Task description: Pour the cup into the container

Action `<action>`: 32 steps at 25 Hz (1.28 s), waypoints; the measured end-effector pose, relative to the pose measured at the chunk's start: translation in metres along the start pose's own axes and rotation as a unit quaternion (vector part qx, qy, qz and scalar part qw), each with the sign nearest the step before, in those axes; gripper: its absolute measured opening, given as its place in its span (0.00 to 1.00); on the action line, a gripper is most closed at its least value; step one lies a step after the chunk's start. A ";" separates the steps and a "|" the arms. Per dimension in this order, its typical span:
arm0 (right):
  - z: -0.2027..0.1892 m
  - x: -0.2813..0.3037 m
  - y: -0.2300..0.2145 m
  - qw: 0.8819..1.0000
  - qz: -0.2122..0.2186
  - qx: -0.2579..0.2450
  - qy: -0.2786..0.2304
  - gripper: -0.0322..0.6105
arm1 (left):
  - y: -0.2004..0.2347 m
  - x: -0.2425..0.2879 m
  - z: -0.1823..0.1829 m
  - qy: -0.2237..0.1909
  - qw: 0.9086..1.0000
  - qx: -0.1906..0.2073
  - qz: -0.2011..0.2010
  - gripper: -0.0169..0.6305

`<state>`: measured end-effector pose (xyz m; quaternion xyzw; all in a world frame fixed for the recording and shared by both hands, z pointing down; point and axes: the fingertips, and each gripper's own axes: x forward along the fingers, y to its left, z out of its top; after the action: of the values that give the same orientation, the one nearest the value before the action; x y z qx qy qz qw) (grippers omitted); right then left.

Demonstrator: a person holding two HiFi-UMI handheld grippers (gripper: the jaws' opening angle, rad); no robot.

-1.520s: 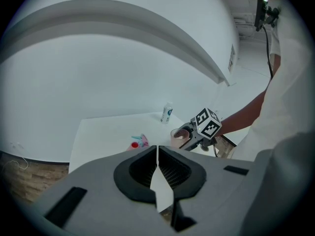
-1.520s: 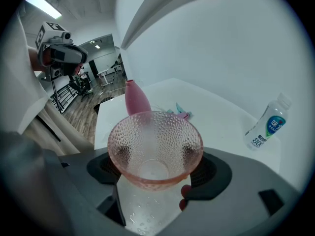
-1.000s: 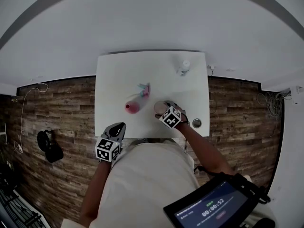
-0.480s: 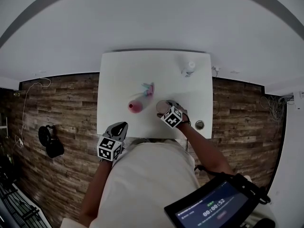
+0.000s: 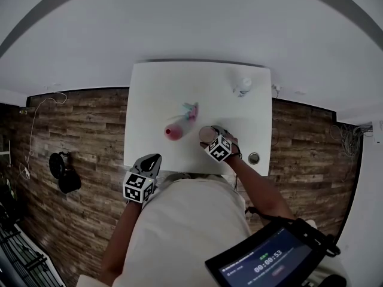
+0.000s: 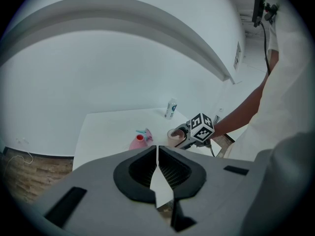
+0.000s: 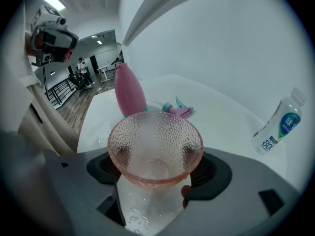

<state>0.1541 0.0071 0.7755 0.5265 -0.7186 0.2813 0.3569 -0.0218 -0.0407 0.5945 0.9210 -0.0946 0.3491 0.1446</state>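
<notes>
Currently, the right gripper [image 7: 156,178] is clamped on the lower body of a pink, dimpled glass cup [image 7: 155,144]. The cup is over the near part of the white tabletop [image 7: 221,127], close to the open pink bottle [image 7: 129,93] that likely serves as the container. The left gripper [image 6: 157,168] is closed and empty, back by the person. The cup looks rigid, breakable and probably slick near the wet patch below it. A firm, low hold on the narrow base suits tipping.

Cup [image 7: 155,146] is pale pink glass with a dimpled dot pattern, container [image 7: 129,90] solid pink, sprayer cap [image 7: 178,109] teal and pink. Desk [image 5: 155,100] plain white, floor [image 5: 78,130] brown wood planks, small bottle [image 7: 279,124] has a blue label.
</notes>
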 end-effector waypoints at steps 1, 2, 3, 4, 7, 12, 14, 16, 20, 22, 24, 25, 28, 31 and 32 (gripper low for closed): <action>0.001 0.000 0.000 1.000 -0.001 -0.001 -0.002 0.64 | 0.001 -0.001 0.000 0.000 1.000 -0.001 0.001 0.05; 0.002 0.000 -0.001 1.000 -0.003 -0.001 -0.003 0.64 | 0.002 -0.002 0.000 0.001 1.000 -0.002 0.001 0.05; 0.004 0.000 -0.002 1.000 -0.006 -0.003 -0.005 0.64 | 0.003 -0.002 0.000 0.001 1.000 -0.002 0.001 0.05; 0.003 0.000 -0.002 1.000 -0.009 -0.004 -0.006 0.64 | 0.003 -0.003 -0.001 0.002 1.000 -0.002 0.001 0.05; -0.003 0.000 -0.001 0.999 -0.025 -0.019 -0.006 0.64 | 0.000 -0.002 -0.007 0.002 1.000 0.001 0.001 0.05; -0.018 0.004 -0.004 0.999 -0.045 -0.020 0.020 0.64 | 0.000 -0.002 -0.005 0.004 1.000 -0.002 -0.003 0.05; -0.023 0.005 -0.005 0.998 -0.046 -0.015 0.031 0.64 | -0.001 -0.002 -0.006 0.007 1.000 -0.002 -0.005 0.05; -0.026 0.005 -0.006 0.998 -0.044 -0.010 0.035 0.64 | -0.002 0.000 -0.007 0.008 1.000 0.000 -0.008 0.05; -0.020 0.000 -0.007 0.999 -0.036 0.012 0.011 0.69 | -0.003 0.004 -0.008 0.006 1.000 0.001 -0.011 0.05; -0.010 -0.007 -0.010 0.999 -0.035 0.024 -0.012 0.71 | -0.001 0.006 -0.005 0.003 1.000 -0.001 -0.012 0.05; 0.000 -0.019 -0.011 0.998 -0.036 0.029 -0.042 0.73 | -0.002 0.010 -0.005 -0.001 1.000 -0.005 -0.013 0.05; 0.005 -0.028 -0.010 0.997 -0.039 0.028 -0.060 0.73 | -0.004 0.012 -0.005 -0.002 1.000 -0.008 -0.014 0.05; 0.024 -0.052 -0.011 0.992 -0.064 0.012 -0.108 0.73 | -0.004 0.018 -0.006 -0.007 1.000 -0.013 -0.017 0.05; 0.043 -0.072 -0.019 0.985 -0.095 0.009 -0.143 0.73 | 0.002 0.026 0.000 -0.020 1.000 -0.015 -0.016 0.05; 0.051 -0.080 -0.021 0.982 -0.101 0.013 -0.157 0.73 | 0.004 0.029 0.002 -0.025 0.999 -0.017 -0.015 0.05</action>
<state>0.1788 0.0057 0.6817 0.6388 -0.7050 0.1665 0.2591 -0.0005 -0.0476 0.6128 0.9282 -0.0902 0.3222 0.1626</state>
